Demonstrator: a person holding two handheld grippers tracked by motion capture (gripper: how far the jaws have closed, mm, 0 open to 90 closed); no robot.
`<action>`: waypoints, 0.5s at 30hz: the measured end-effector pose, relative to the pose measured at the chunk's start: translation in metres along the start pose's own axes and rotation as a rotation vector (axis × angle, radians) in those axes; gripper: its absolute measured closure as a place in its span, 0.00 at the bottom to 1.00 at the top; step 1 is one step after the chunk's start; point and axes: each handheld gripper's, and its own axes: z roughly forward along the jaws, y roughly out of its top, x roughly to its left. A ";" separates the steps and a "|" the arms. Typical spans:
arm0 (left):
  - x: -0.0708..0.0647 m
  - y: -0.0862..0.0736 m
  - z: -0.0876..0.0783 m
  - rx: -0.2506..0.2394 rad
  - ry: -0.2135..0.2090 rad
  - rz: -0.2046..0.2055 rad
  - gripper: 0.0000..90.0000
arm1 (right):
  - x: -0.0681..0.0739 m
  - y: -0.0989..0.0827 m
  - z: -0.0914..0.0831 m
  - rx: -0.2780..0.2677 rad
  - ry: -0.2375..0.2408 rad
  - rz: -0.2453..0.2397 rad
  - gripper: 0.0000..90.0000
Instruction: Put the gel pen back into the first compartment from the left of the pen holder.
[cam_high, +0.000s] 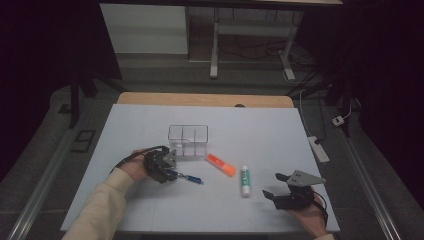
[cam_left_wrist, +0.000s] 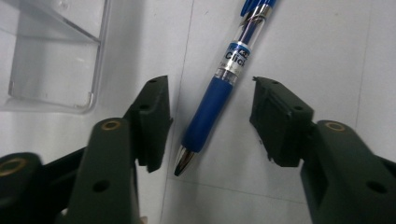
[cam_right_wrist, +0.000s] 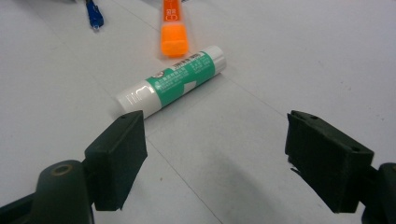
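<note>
Lying between the jaws of the left gripper (cam_left_wrist: 210, 116), the blue pen (cam_left_wrist: 215, 88) rests flat on the white table sheet (cam_left_wrist: 327, 56), its metal tip pointing toward the bottom of the left gripper view and its clear barrel running off the top edge. The jaws stand apart on either side of the pen's blue grip section, neither pad touching it, so the pen is straddled but not pinched. A clear plastic organizer (cam_left_wrist: 51, 56) fills the upper left of that view, just beside the left jaw. In the high view the left gripper (cam_high: 165, 169) sits left of centre, the pen (cam_high: 187, 177) sticking out to its right, with the organizer (cam_high: 188, 140) just above it. To the right of the pen lie an orange highlighter (cam_high: 221, 164) and, farther right, a green-and-white glue stick (cam_high: 245, 181), each apart from the others. The right gripper (cam_high: 272, 186) rests in the lower right of the high view with its jaws spread wide and nothing between them; its own view shows the glue stick (cam_right_wrist: 173, 79) ahead of the jaws and the highlighter (cam_right_wrist: 173, 28) beyond it.
</note>
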 end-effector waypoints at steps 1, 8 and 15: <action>0.001 0.000 0.000 0.000 -0.009 0.009 0.59 | 0.000 0.000 0.000 0.000 0.000 -0.001 0.22; 0.002 0.001 0.000 0.000 -0.056 0.063 0.76 | 0.000 0.000 0.000 0.000 0.002 0.001 0.22; 0.001 0.000 0.000 -0.010 -0.063 0.094 0.86 | 0.000 0.000 0.001 0.002 0.002 0.000 0.22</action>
